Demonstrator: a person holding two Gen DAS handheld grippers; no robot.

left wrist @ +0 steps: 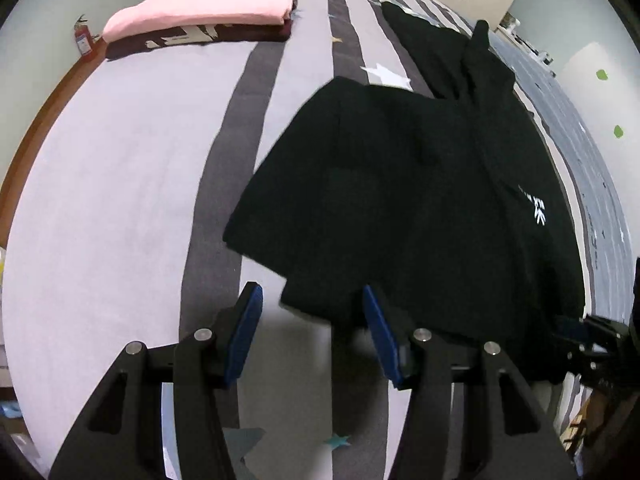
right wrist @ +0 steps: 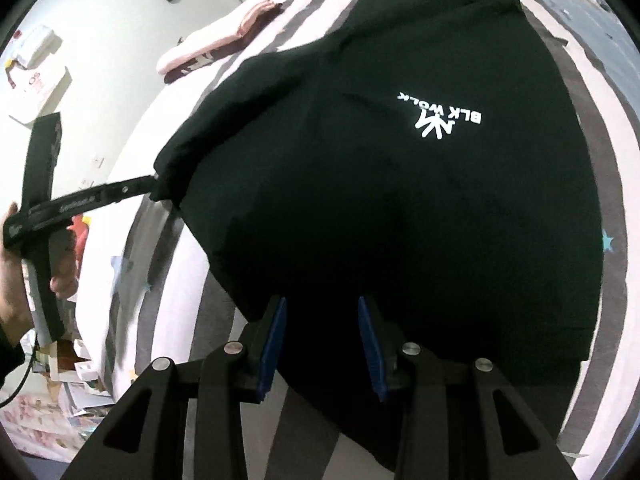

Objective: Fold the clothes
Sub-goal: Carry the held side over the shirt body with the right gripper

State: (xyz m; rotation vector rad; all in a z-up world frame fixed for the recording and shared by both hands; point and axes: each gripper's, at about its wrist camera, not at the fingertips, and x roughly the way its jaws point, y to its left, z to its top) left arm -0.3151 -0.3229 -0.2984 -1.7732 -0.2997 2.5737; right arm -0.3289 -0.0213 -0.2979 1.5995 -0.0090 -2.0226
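Observation:
A black T-shirt [left wrist: 420,184] with a white logo [right wrist: 440,118] lies spread on the striped bed cover [left wrist: 120,184]. My left gripper [left wrist: 310,288] hovers over its near corner, open. The cloth edge sits in the gap by the right blue pad [left wrist: 380,332], and bare cover shows beside the left pad. My right gripper [right wrist: 320,300] stands over the shirt's near hem with its jaws partly apart. Black cloth fills the gap, but the pads do not press on it. From the right wrist view a hand holds the left gripper [right wrist: 148,184] at the shirt's left corner.
A folded pink garment [left wrist: 200,8] lies on a dark maroon one at the bed's far left. A red fire extinguisher [left wrist: 82,40] stands by the wall. The wooden bed edge [left wrist: 36,136] curves along the left. Papers and boxes [right wrist: 60,400] litter the floor.

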